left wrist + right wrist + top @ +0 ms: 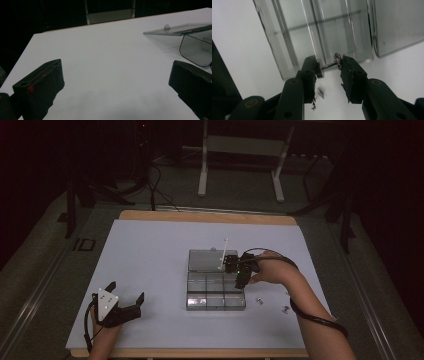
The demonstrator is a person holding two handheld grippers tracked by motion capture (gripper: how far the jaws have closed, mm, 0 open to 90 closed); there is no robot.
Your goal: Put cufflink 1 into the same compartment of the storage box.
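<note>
With your right tongs (329, 65) pinching the small metal screw (333, 63) over the clear compartment box (216, 292) mid-surface, centre it above one cell before releasing; left tongs (117, 82) rest wide.

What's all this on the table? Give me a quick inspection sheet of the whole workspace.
Surface: white table top, wooden edge.
Job's things: clear compartment box, lid open; small metal screw in the right gripper.
Clutter: two small metal parts beside the box.
Grippers: right gripper shut on the screw over the box; left gripper open, holding nothing.
Cables: black cable along the right forearm.
Surroundings: dark room, white frame legs behind.
</note>
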